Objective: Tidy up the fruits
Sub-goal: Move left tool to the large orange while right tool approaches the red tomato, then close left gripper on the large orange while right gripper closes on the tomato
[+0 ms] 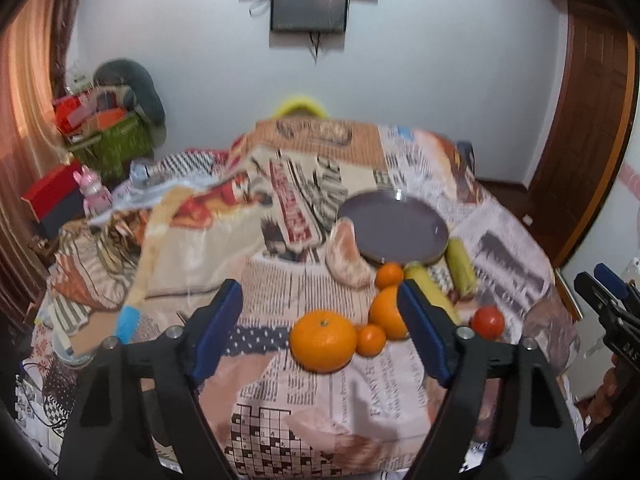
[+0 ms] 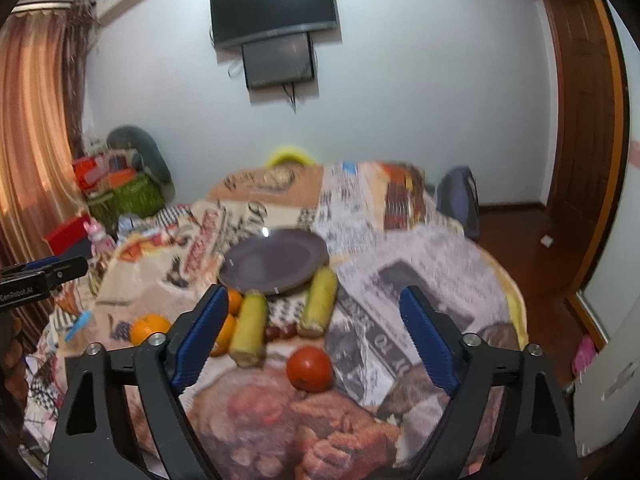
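A purple plate (image 1: 400,226) lies on the newspaper-print cloth; it also shows in the right wrist view (image 2: 276,264). Near it lie a large orange (image 1: 323,340), smaller oranges (image 1: 370,340), a peeled pomelo piece (image 1: 347,256), two corn cobs (image 2: 250,328) (image 2: 320,304) and a red tomato (image 2: 310,368). My left gripper (image 1: 320,300) is open and empty, hovering just behind the large orange. My right gripper (image 2: 312,308) is open and empty, above the tomato and corn. The right gripper also shows at the left view's right edge (image 1: 608,300).
The table (image 2: 440,280) is round and covered with a printed cloth. A blue chair (image 2: 460,200) stands at its far right. Boxes, a green basket (image 1: 116,140) and a pink toy (image 1: 94,194) crowd the left side. A wooden door (image 2: 580,120) is on the right.
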Demonstrator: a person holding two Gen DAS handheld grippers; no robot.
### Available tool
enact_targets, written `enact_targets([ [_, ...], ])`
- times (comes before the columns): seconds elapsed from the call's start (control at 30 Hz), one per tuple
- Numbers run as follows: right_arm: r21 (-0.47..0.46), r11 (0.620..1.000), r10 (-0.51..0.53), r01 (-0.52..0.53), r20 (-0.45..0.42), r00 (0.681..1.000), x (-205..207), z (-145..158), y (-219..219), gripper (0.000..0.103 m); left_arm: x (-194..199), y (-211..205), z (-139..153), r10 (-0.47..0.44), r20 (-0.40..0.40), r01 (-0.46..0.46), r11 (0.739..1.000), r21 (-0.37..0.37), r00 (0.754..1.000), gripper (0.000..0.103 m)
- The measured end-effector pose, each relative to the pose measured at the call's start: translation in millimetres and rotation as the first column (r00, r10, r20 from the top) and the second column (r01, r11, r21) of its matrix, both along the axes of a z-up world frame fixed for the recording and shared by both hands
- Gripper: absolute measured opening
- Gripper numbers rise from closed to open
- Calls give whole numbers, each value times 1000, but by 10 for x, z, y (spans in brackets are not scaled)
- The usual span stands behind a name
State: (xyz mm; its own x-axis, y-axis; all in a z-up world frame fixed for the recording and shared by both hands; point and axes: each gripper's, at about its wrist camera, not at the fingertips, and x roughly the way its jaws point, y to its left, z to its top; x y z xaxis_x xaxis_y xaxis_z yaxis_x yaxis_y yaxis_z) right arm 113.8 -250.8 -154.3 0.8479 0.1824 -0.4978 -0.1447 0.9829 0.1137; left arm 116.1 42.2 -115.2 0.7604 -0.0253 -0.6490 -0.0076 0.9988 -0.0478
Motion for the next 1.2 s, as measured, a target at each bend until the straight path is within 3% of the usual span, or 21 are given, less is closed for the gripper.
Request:
enact_targets([
  [0.17,-67,997,18,-22,-62,998,45,-191,69,66,136,32,-257,31,-73,-29,999,29,997,72],
  [0.4,-18,995,99,-103,-148,984,194,-406,110,67,295,38,-562,-6,-170,6,1000,5,985,67],
  [0.53,28,992,122,-119,-229,966,326,-558,109,70,420,3,-760,-32,-228,31,999,-7,973,67],
  [0.77,36,992,129,-124,-287,949,442,-728,139,73,608,29,-979,-39,-293,28,999,-41,955,68],
  [1.2,47,991,135,-127,-358,924,660,-941,165,75,787,12,-1165,-67,-332,44,996,-74,941,71],
])
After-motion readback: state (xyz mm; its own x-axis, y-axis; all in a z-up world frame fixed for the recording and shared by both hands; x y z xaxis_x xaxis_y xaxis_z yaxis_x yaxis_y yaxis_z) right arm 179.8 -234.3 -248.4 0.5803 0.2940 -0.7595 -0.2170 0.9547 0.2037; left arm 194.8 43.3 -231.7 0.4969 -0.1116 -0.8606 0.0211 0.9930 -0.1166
